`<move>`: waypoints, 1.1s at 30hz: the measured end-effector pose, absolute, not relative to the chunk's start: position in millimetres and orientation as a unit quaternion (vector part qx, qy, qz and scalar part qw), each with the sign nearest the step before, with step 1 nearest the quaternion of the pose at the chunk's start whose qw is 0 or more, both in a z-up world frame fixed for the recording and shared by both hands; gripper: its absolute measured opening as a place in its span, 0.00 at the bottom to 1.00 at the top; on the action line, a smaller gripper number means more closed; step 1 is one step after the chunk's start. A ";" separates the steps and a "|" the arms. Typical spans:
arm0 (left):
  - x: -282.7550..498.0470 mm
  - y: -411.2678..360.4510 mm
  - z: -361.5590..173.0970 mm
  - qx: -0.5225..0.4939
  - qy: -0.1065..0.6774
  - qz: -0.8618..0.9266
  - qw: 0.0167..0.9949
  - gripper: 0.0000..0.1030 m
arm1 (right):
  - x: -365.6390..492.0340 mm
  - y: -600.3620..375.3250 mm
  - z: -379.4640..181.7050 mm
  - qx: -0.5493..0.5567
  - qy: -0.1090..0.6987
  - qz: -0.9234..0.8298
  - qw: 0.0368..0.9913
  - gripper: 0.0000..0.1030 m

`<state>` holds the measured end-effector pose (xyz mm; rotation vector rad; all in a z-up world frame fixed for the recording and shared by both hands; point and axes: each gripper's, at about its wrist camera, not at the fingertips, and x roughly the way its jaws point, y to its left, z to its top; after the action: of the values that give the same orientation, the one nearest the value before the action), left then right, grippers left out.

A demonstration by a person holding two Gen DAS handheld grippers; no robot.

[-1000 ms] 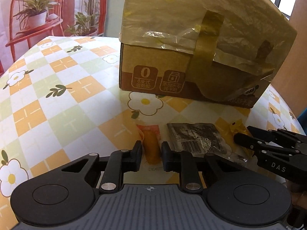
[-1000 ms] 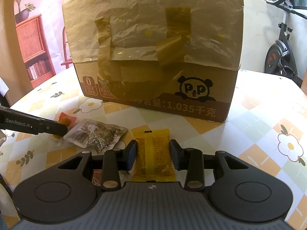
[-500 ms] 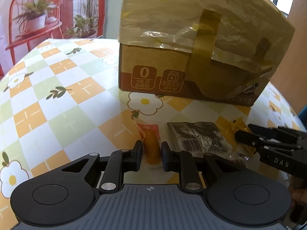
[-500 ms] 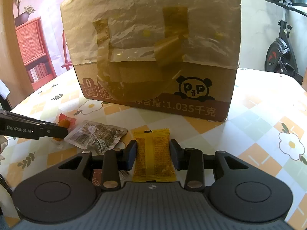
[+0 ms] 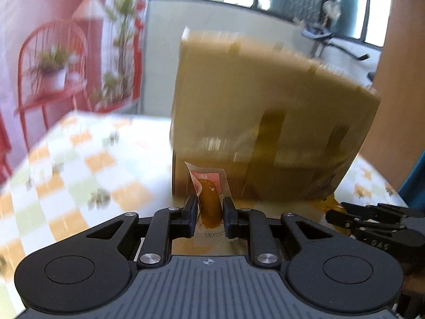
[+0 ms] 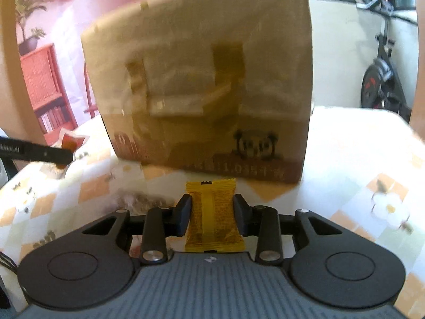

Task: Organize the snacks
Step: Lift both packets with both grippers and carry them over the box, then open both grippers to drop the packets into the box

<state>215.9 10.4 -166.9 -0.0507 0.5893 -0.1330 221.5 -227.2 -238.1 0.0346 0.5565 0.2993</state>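
Note:
My left gripper point(image 5: 210, 207) is shut on a small clear packet with an orange snack point(image 5: 209, 202) and holds it lifted off the table in front of the taped cardboard box point(image 5: 265, 122). My right gripper point(image 6: 212, 210) is shut on a yellow snack packet point(image 6: 212, 212), also raised, facing the box's panda side point(image 6: 212, 87). The left gripper with its packet point(image 6: 69, 143) shows at the left of the right wrist view. A dark transparent snack bag point(image 6: 140, 199) lies on the table, blurred.
The table wears a checkered flower tablecloth point(image 5: 79, 164). The big box stands on it close ahead of both grippers. A red chair with a potted plant point(image 5: 50, 71) is beyond the table's left. An exercise bike point(image 6: 382, 74) stands at the right.
Both grippers have lifted off the table with their packets. The views are now higher and blurred by motion, and the box looks farther away.

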 end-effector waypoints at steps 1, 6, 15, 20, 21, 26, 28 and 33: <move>218.0 9.0 -156.0 -0.017 0.275 -0.070 0.959 0.20 | 221.1 -228.1 -231.4 0.018 0.266 0.147 0.953 0.35; 226.0 8.2 -98.3 -0.021 0.197 -0.107 0.974 0.20 | 217.0 -233.4 -169.4 0.026 0.188 0.148 0.971 0.35; 282.2 -29.2 -46.9 -0.023 0.146 -0.154 0.977 0.21 | 249.1 -230.1 -76.9 0.017 0.087 0.160 0.983 0.35; 316.8 -46.6 -52.6 -0.005 0.168 -0.147 0.975 0.21 | 300.3 -225.9 -63.6 0.023 0.104 0.147 0.983 0.35; 322.0 -48.3 -54.9 0.001 0.174 -0.145 0.974 0.21 | 307.6 -223.6 -62.7 0.021 0.109 0.144 0.983 0.35; 334.0 -48.4 -72.1 0.020 0.211 -0.147 0.966 0.21 | 327.2 -214.3 -67.3 -0.001 0.141 0.134 0.981 0.35; 332.5 -41.4 -76.9 0.020 0.221 -0.146 0.964 0.21 | 329.8 -212.0 -74.7 -0.002 0.147 0.134 0.980 0.35; 337.3 -28.3 -82.2 0.007 0.244 -0.141 0.959 0.21 | 334.6 -212.5 -92.9 0.003 0.170 0.129 0.977 0.35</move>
<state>337.3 -28.3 -82.2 0.0152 0.4954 -0.2855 334.6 -212.5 -92.9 0.0069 0.3434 0.2596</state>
